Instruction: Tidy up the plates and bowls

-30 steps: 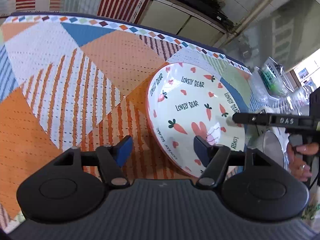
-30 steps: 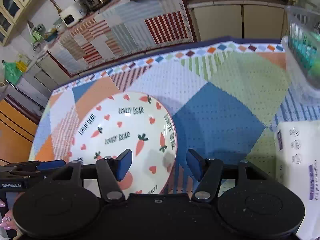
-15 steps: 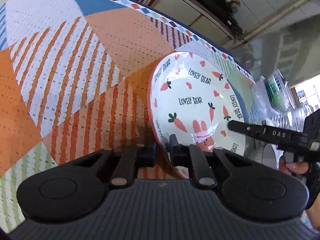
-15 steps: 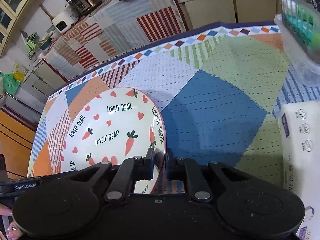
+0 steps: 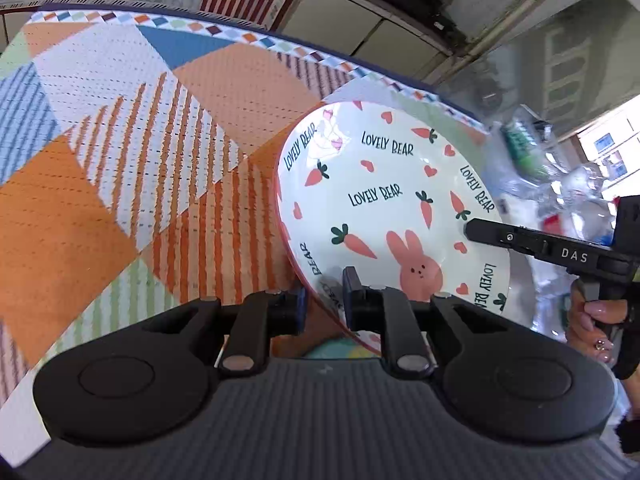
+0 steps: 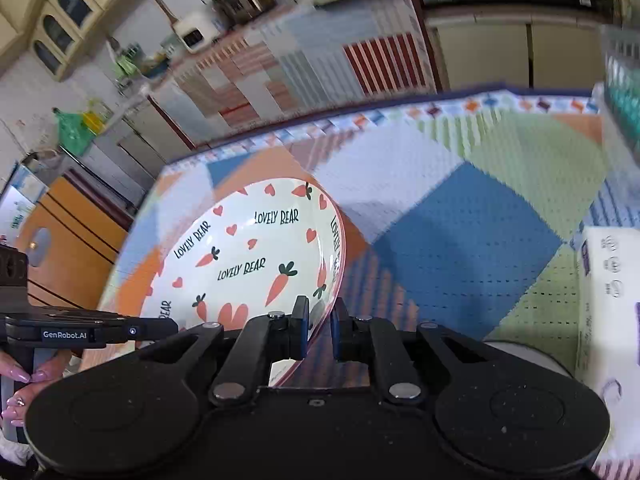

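Observation:
A white plate (image 5: 384,208) with carrots, hearts, a pink rabbit and "LOVELY BEAR" lettering is held off the patchwork tablecloth (image 5: 120,160). My left gripper (image 5: 324,304) is shut on its near left rim. My right gripper (image 6: 320,326) is shut on the opposite rim; the plate also shows in the right wrist view (image 6: 248,256). Each gripper appears in the other's view, the right one (image 5: 472,228) and the left one (image 6: 168,326).
A white tissue pack (image 6: 608,300) lies at the table's right. A clear plastic container (image 6: 620,92) with green contents stands at the back right. A metal bowl rim (image 6: 528,354) sits below my right gripper. Cabinets (image 6: 480,52) stand beyond the table.
Both grippers went from open to shut on the plate's opposite rims. The plate has since risen off the cloth and sits higher in both views.

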A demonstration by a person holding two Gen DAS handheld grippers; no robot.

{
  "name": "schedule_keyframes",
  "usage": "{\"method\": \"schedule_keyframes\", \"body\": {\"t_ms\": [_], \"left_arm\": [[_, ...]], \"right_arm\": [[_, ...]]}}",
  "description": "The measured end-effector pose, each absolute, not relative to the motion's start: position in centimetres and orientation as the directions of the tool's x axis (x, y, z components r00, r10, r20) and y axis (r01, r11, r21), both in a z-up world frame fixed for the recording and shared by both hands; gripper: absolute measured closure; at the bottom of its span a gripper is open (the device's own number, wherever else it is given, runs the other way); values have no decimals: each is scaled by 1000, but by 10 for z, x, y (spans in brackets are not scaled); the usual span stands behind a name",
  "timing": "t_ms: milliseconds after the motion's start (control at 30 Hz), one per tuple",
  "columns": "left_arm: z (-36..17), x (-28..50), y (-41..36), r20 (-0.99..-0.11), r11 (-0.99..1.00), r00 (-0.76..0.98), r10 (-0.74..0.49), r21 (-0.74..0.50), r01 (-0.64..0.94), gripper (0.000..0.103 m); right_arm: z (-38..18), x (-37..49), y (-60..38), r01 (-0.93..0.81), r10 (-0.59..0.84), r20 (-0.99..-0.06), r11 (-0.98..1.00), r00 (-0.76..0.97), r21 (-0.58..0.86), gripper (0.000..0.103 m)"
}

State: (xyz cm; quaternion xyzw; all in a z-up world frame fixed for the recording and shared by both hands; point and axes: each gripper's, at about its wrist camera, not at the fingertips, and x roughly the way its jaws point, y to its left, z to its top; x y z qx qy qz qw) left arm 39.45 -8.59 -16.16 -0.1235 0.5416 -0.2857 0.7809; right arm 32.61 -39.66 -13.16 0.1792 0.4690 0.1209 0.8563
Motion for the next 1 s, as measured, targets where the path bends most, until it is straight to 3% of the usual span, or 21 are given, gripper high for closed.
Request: {"method": "schedule_keyframes", "body": {"t_ms": [433,1000], "left_arm": [[-70,317,-54,-756,791,290,-586,-458,405,87],[-47,226,-28,-776,799,287,-561,-417,433,86]], "right_arm": [[-39,229,-357,-86,345,-707,923,617,376,85],[-25,131,-328,-85,350,-669,915,656,394,84]]}}
